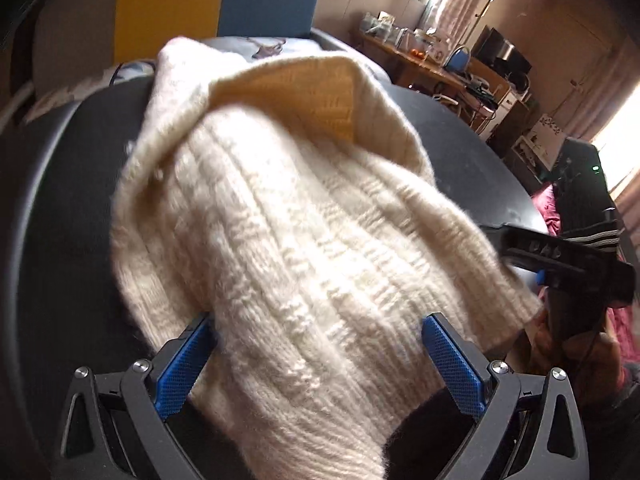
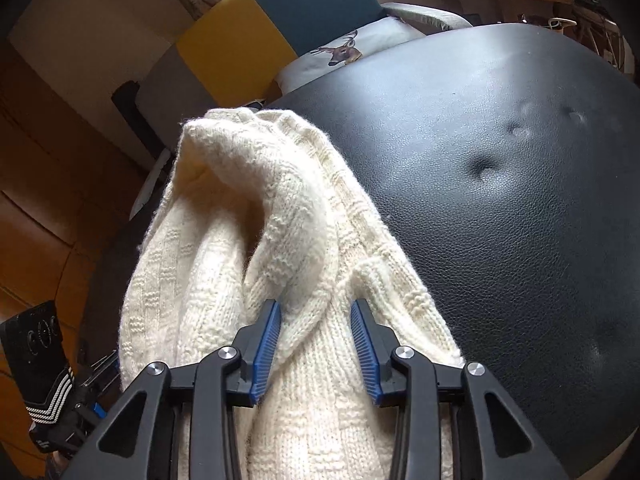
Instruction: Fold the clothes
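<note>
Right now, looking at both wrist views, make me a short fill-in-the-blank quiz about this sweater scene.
1. The knitted sweater is ____ in colour.
2. It lies on a padded surface of ____ leather-look material.
3. The cushion behind that surface shows a picture of a ____.
4. The pads of the right gripper are ____ in colour.

Missing words: cream; black; deer; blue

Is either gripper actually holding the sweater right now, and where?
The right gripper pinches a bunched fold of the cream sweater. The left gripper stands wide around the knit, gripping nothing.
</note>
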